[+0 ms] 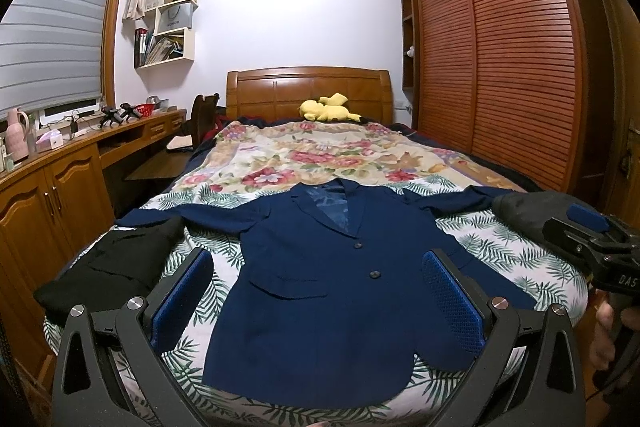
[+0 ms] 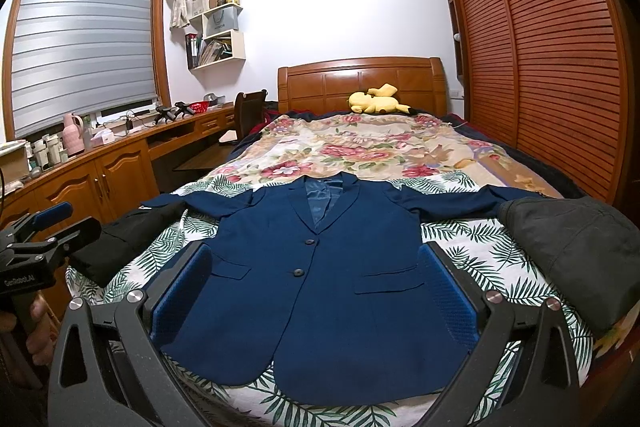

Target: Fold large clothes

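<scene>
Bed (image 2: 520,251) with leaf-print sheet, navy blazer (image 2: 320,267), black garments (image 2: 576,247)

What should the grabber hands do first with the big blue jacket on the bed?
Probably move the left gripper down to the left sleeve and pinch it near the cuff, to fold it across the chest. The blue jacket lies flat, buttoned, sleeves spread wide, and both the left gripper and the right gripper are open and hold nothing.

We see a yellow plush (image 1: 326,109) by the wooden headboard (image 1: 308,87), a louvred wardrobe (image 1: 500,59) on the right, a blind (image 2: 84,43) and wall shelves (image 2: 218,27) on the left.
</scene>
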Tool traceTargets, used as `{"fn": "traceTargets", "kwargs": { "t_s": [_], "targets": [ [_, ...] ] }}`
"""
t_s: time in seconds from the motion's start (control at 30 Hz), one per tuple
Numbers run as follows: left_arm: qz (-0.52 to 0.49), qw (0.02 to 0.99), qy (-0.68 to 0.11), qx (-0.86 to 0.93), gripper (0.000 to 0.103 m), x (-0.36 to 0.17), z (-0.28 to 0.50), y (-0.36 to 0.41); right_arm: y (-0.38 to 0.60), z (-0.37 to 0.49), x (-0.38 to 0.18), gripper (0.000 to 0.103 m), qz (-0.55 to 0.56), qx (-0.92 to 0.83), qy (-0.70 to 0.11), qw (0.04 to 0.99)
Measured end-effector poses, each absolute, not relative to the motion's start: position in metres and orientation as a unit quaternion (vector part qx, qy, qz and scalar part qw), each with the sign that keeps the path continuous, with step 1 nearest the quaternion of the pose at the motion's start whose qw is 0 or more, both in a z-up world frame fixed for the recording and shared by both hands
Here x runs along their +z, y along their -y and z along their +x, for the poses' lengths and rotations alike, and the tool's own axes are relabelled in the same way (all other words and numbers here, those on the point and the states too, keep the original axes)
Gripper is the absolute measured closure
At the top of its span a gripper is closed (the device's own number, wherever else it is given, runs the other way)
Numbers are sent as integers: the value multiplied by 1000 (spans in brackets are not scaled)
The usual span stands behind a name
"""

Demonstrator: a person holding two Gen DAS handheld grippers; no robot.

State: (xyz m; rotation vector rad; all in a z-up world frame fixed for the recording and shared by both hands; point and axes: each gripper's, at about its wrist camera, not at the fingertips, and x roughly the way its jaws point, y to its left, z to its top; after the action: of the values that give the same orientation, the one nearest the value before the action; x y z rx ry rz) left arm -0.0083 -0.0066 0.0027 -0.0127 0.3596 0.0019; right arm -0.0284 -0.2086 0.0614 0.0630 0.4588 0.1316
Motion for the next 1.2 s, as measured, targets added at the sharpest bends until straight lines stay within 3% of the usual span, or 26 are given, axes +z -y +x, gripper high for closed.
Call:
{"fn": "traceTargets", "kwargs": {
  "t_s": [0.77, 1.2],
  "targets": [
    [-6, 983, -182, -1, 0, -3, -8, 5, 209, -32, 67, 0, 32, 67, -229, 971],
    [-12, 973, -230, 22, 0, -27, 34, -18, 194, 5, 32, 0, 14, 89, -260, 961]
  ]
}}
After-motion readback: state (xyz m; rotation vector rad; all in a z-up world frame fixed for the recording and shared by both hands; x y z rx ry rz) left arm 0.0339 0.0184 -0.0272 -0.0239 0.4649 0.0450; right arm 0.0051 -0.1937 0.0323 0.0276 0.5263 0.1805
